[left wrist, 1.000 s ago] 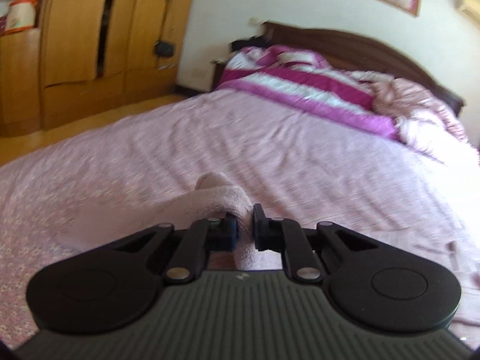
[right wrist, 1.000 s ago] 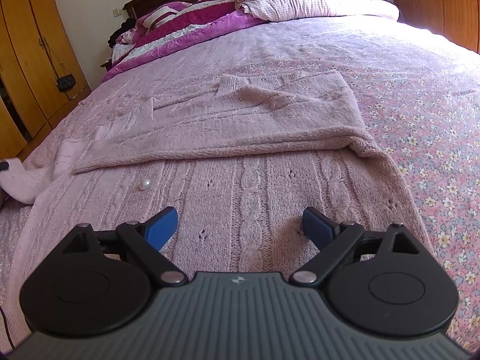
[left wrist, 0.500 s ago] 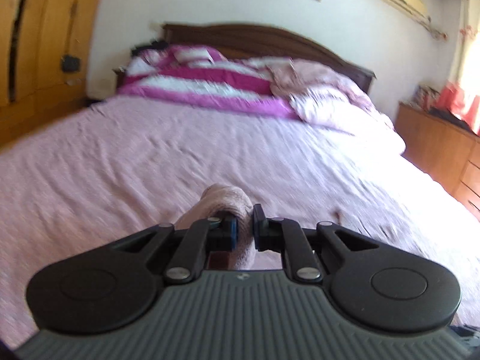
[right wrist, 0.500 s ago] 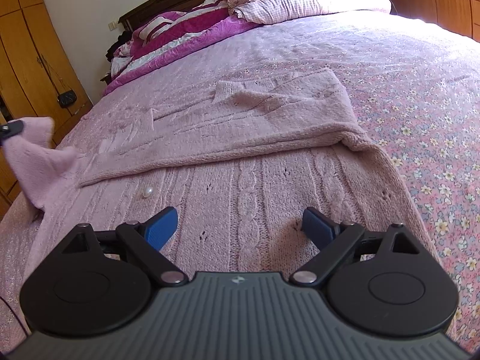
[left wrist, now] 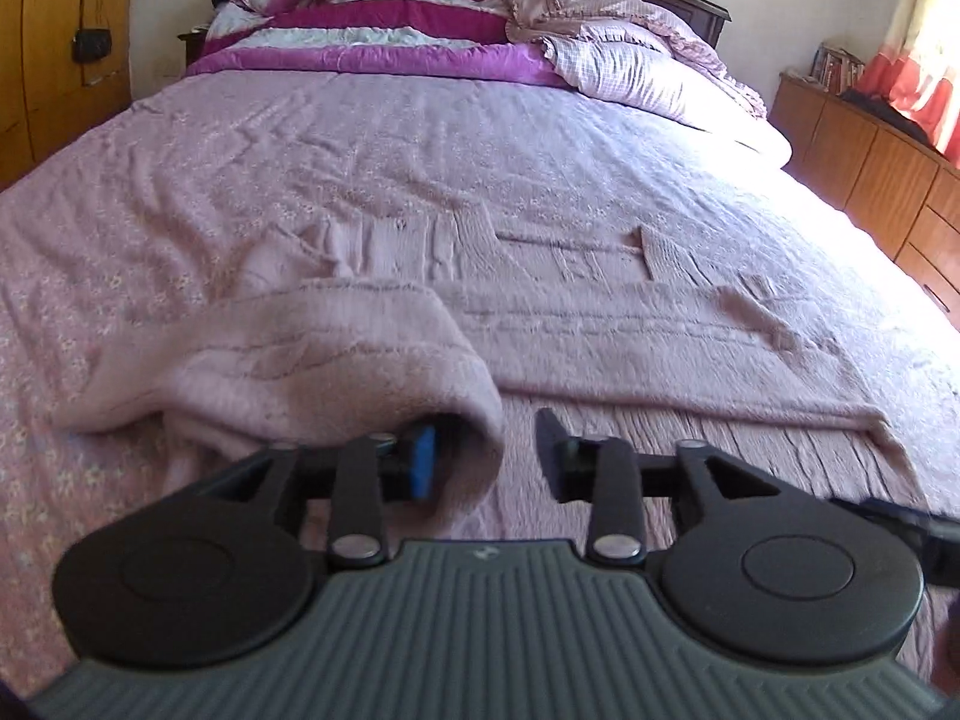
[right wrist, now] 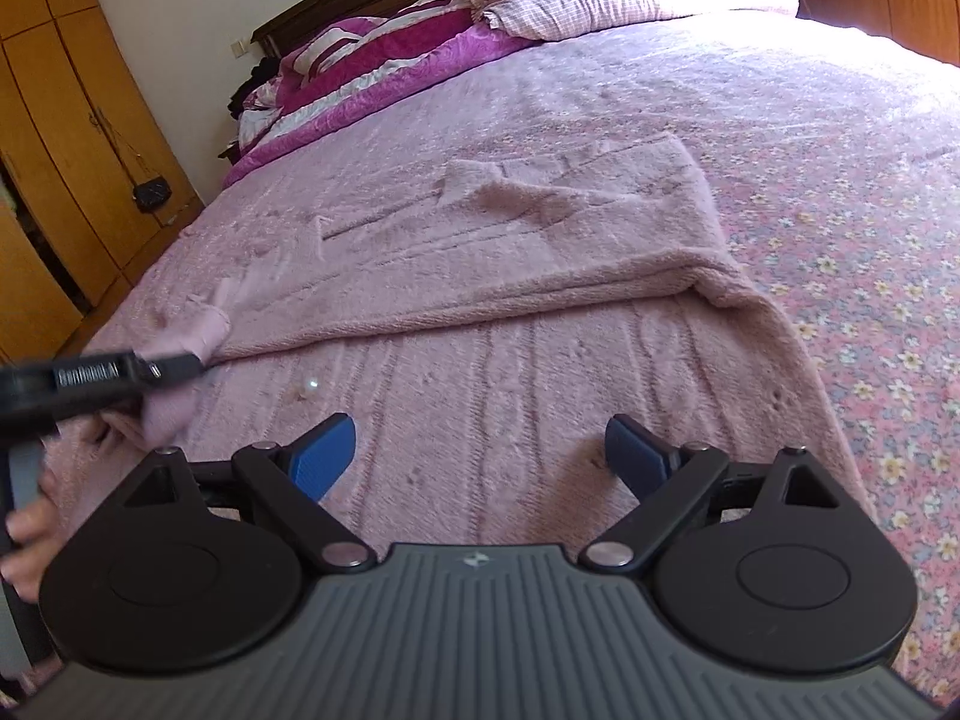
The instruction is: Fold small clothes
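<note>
A pink knitted sweater (right wrist: 540,276) lies spread on the bed, its far side folded over the body. In the left wrist view the sweater (left wrist: 630,324) stretches across, and its left sleeve (left wrist: 312,360) is laid over the body. My left gripper (left wrist: 486,450) is open, with the sleeve's cuff draped loosely between its fingers. It also shows in the right wrist view (right wrist: 174,369) at the left. My right gripper (right wrist: 480,450) is open wide and empty, low over the sweater's near cable-knit part.
The bed has a pink flowered bedspread (right wrist: 870,210). A magenta striped quilt (left wrist: 372,36) and pillows (left wrist: 648,72) lie at the headboard. Wooden wardrobes (right wrist: 66,180) stand on the left. A low wooden cabinet (left wrist: 870,156) stands on the right.
My left gripper carried the sleeve to the right over the sweater's body, lowered it and opened. My right gripper stayed open in place.
</note>
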### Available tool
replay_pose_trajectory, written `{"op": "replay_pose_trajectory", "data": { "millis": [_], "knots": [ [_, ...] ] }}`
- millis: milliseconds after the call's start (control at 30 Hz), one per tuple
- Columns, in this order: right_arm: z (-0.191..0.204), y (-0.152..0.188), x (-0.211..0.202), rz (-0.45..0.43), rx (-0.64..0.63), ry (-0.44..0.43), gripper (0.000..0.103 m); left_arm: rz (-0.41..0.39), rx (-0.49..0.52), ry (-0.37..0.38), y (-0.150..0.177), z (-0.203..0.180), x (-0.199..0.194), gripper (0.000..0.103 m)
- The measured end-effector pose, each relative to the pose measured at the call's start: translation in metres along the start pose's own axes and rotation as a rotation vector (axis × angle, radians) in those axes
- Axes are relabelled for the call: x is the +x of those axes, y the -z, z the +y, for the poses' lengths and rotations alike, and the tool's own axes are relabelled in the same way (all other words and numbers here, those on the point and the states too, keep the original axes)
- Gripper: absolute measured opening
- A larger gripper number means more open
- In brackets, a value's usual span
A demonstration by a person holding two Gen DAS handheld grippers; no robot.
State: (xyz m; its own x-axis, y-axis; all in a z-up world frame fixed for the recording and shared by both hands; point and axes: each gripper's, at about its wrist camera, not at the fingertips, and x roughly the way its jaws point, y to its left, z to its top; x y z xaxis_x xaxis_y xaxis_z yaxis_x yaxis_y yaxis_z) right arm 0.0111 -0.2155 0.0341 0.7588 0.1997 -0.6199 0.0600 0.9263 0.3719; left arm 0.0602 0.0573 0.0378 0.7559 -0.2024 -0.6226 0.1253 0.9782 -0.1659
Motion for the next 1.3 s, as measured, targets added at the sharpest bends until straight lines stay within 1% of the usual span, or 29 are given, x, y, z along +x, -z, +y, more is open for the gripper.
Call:
{"op": "replay_pose_trajectory", "data": {
  "millis": [67,133,200,333,467,567,633,700,800,867,933,967,1000,1033,1067,1100,1133,1167,1200,1300],
  "knots": [
    [0.005,-0.005,0.002,0.009,0.002,-0.028,0.094,-0.004,0.015,-0.008,0.001,0.004,-0.010,0.048],
    [0.014,-0.012,0.005,0.020,-0.001,-0.063,0.094,-0.010,0.031,-0.019,0.003,0.008,-0.020,0.050],
    [0.024,-0.018,0.011,0.031,-0.004,-0.101,0.094,-0.015,0.037,-0.037,0.004,0.013,-0.030,0.050],
    [0.052,-0.032,0.025,0.072,-0.018,-0.177,0.094,-0.011,0.014,-0.084,0.008,0.030,-0.042,0.050],
    [0.083,-0.041,0.044,0.122,-0.040,-0.239,0.094,-0.001,-0.010,-0.133,0.010,0.047,-0.044,0.050],
    [0.103,-0.046,0.059,0.148,-0.046,-0.268,0.094,0.004,-0.035,-0.158,0.011,0.059,-0.041,0.050],
    [0.111,-0.051,0.071,0.170,-0.027,-0.289,0.094,0.009,-0.044,-0.170,0.011,0.065,-0.039,0.050],
    [0.118,-0.054,0.084,0.199,0.018,-0.310,0.094,0.016,-0.048,-0.177,0.013,0.072,-0.036,0.050],
    [0.126,-0.055,0.103,0.258,0.075,-0.351,0.094,0.013,-0.057,-0.191,0.015,0.081,-0.033,0.050],
    [0.132,-0.055,0.114,0.286,0.087,-0.353,0.093,0.014,-0.059,-0.202,0.014,0.085,-0.030,0.050],
    [0.137,-0.056,0.123,0.303,0.090,-0.342,0.086,0.012,-0.057,-0.212,0.012,0.088,-0.026,0.050],
    [0.140,-0.056,0.126,0.312,0.087,-0.335,0.078,0.011,-0.055,-0.215,0.011,0.089,-0.023,0.050],
    [0.142,-0.057,0.129,0.321,0.083,-0.334,0.066,0.012,-0.054,-0.218,0.010,0.090,-0.020,0.050],
    [0.145,-0.058,0.132,0.329,0.076,-0.338,0.058,0.014,-0.055,-0.223,0.009,0.091,-0.017,0.050],
    [0.149,-0.059,0.135,0.340,0.064,-0.339,0.036,0.016,-0.056,-0.229,0.008,0.092,-0.014,0.050],
    [0.152,-0.059,0.137,0.347,0.047,-0.338,0.020,0.018,-0.059,-0.235,0.007,0.092,-0.012,0.050],
    [0.156,-0.061,0.137,0.337,0.019,-0.334,0.019,0.019,-0.066,-0.242,0.007,0.093,-0.010,0.050],
    [0.161,-0.063,0.132,0.311,-0.024,-0.326,0.014,0.021,-0.075,-0.247,0.007,0.094,-0.009,0.050],
    [0.167,-0.066,0.127,0.277,-0.076,-0.324,0.013,0.022,-0.087,-0.249,0.007,0.095,-0.008,0.050],
    [0.181,-0.080,0.100,0.136,-0.210,-0.326,0.012,0.026,-0.102,-0.250,0.007,0.098,-0.006,0.050]
  ]
}}
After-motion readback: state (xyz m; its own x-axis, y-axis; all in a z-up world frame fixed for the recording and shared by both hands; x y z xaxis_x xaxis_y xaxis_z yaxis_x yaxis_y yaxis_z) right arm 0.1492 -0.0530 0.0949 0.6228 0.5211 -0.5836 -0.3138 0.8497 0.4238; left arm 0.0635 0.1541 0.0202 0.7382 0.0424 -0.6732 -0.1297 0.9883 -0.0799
